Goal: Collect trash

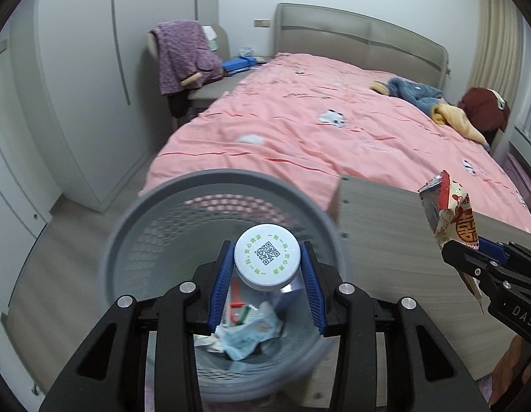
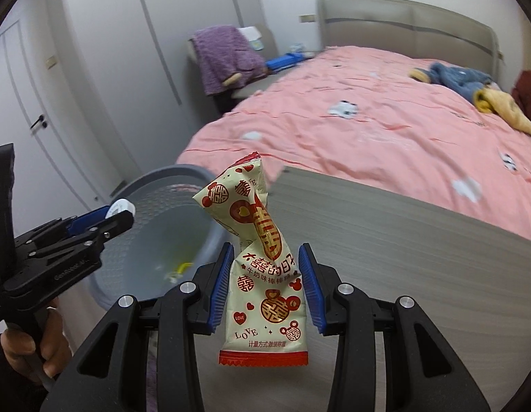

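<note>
1. Left wrist view: my left gripper [image 1: 267,288] is clamped on a clear plastic bottle [image 1: 267,257], its blue pads pressing just below the white cap, which faces the camera. The bottle hangs directly over the mouth of the grey mesh bin [image 1: 135,237], inside its rim; crumpled wrappers [image 1: 251,333] already lie on the bin's bottom. I judge the bottle light, hollow and fairly stiff near the neck, a little slippery on its smooth wall, so the grip under the cap ridge is the sensible place to hold it. The gripper points forward and down into the bin. At the right edge, my right gripper [image 1: 461,243] holds a candy packet [image 1: 451,213] upright above the wood-grain table [image 1: 385,226].

2. Right wrist view: my right gripper [image 2: 267,285] is closed to a narrow gap on the candy packet [image 2: 262,264], the pads pinching its twisted middle. The packet stands above the table's left edge [image 2: 368,240], not yet over the bin [image 2: 155,178], which sits just left of that edge. I judge it very light, soft and crinkly; it will deform, so pinching the gathered waist seems best. My left gripper [image 2: 117,216] reaches in level from the left, above the bin, the person's hand [image 2: 42,350] on its handle.
</note>
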`<action>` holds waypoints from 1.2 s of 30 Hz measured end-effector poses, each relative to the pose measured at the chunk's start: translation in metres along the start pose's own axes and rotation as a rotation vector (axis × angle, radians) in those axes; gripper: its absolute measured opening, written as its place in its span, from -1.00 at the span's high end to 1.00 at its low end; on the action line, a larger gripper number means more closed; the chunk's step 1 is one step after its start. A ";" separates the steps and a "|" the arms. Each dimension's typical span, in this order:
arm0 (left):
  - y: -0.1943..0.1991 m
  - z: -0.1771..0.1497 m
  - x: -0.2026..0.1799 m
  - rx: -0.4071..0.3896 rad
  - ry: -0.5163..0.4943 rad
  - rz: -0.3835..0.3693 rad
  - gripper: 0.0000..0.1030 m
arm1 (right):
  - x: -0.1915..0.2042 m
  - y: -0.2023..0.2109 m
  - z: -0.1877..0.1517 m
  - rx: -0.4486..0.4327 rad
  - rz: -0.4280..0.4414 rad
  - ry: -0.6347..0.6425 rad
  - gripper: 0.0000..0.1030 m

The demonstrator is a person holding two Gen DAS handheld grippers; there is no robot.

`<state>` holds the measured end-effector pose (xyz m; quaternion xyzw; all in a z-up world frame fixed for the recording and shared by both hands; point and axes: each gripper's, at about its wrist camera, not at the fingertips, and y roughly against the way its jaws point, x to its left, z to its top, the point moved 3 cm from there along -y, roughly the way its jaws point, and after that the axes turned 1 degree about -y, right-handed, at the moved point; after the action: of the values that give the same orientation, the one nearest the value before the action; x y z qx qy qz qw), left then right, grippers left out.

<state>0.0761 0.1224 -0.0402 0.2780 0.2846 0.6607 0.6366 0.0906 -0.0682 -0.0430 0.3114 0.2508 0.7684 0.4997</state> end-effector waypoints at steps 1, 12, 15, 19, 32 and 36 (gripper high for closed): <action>-0.001 -0.002 0.013 0.002 0.014 0.016 0.25 | 0.013 -0.007 0.003 0.006 0.021 0.015 0.23; -0.015 -0.011 0.069 0.025 0.088 0.059 0.25 | 0.095 -0.064 0.016 0.085 0.125 0.114 0.23; -0.018 -0.009 0.075 0.024 0.094 0.063 0.25 | 0.103 -0.076 0.018 0.097 0.126 0.134 0.23; -0.017 -0.007 0.083 0.022 0.104 0.074 0.25 | 0.107 -0.086 0.020 0.103 0.128 0.143 0.23; -0.015 -0.013 0.094 0.042 0.153 0.105 -0.31 | 0.109 -0.083 0.016 0.079 0.116 0.142 -0.45; -0.014 -0.014 0.092 0.039 0.148 0.114 -0.34 | 0.106 -0.082 0.015 0.072 0.114 0.131 -0.58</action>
<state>0.0721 0.2149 -0.0592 0.2567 0.3274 0.7087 0.5698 0.1193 0.0614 -0.0660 0.2921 0.2924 0.8048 0.4259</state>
